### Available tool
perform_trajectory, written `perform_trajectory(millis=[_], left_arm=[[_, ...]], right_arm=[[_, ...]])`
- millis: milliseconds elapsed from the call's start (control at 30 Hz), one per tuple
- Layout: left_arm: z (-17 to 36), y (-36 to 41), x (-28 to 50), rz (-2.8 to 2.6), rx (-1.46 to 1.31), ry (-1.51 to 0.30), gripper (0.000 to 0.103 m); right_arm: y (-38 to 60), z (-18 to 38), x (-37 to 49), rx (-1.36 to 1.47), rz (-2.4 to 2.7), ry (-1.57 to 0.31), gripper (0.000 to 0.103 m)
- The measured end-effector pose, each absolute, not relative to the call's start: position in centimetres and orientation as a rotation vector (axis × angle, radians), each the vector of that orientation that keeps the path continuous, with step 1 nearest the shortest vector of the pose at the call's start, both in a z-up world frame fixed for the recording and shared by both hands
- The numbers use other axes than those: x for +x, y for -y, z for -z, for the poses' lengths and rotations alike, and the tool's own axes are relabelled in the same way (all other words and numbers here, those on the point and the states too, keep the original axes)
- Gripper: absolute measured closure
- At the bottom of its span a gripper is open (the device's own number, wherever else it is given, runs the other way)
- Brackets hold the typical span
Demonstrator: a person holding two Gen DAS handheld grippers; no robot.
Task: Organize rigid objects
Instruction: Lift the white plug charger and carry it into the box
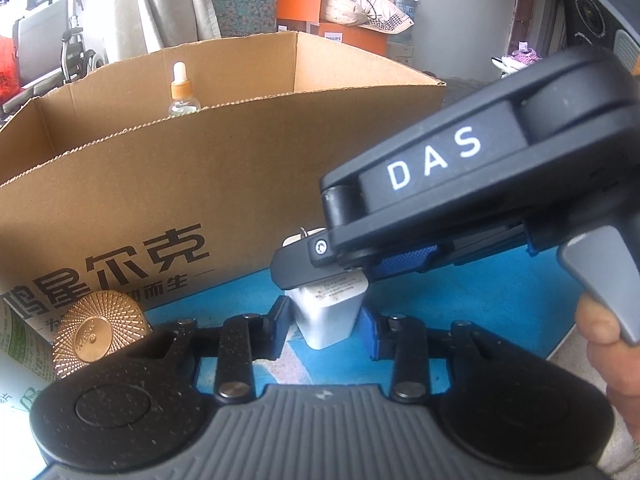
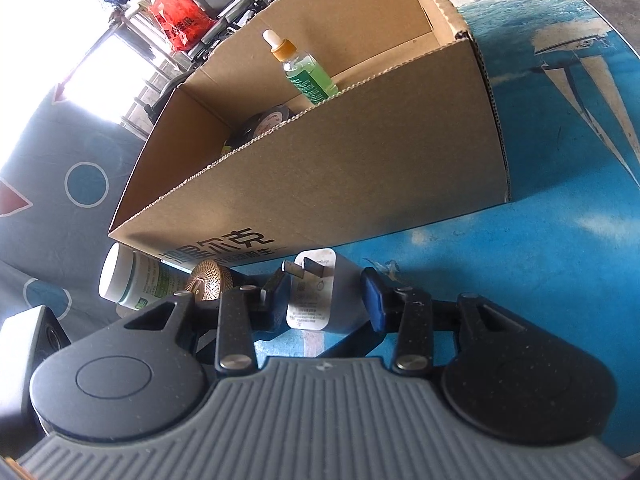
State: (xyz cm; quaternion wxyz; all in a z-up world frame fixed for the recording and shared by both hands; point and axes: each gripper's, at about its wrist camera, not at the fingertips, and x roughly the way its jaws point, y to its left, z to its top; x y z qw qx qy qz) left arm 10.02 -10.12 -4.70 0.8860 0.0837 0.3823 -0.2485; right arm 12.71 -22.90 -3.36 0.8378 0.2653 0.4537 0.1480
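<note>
Right wrist | both claws (image 2: 320, 292) clamp boxy white charger (image 2: 316, 292) | corrugated cardboard box (image 2: 360, 176)

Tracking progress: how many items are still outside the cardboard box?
3. A charger is in front of the box; a gold disc sits to its left; a white jar lies on its side left of the disc. Others may be hidden.

White charger plug (image 2: 312, 296) upright on blue mat, prongs up, just before cardboard box (image 2: 360, 168); dropper bottle (image 2: 306, 70) inside.
</note>
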Motion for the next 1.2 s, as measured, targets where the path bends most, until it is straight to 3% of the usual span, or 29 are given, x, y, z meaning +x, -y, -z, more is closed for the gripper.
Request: perform_trajectory(millis=[400,767,1000,1200], left_arm=[[2.8,10.6,7.9,0.483,0.211,-0.736,0.066],[-4.1,11.2,5.4,0.4,0.279,-0.547,0.067],[-7.5,12.2,10.0,0.39,0.221,-0.514,0.066],[-7.6,12.4,18.5,0.394,0.089,-0.664,0.066]], right_arm=[[22.3,1.5,10.9,0.507,-0.329,-0.897,0.067],[21.8,-6.1,8.3,0.427,-0.416,-0.713,0.067],[23.0,-11.5,11.9,0.34,-0.452,-0.652,0.067],[24.1,-12.7,19.8,0.283,-0.452,-0.749,0.066]])
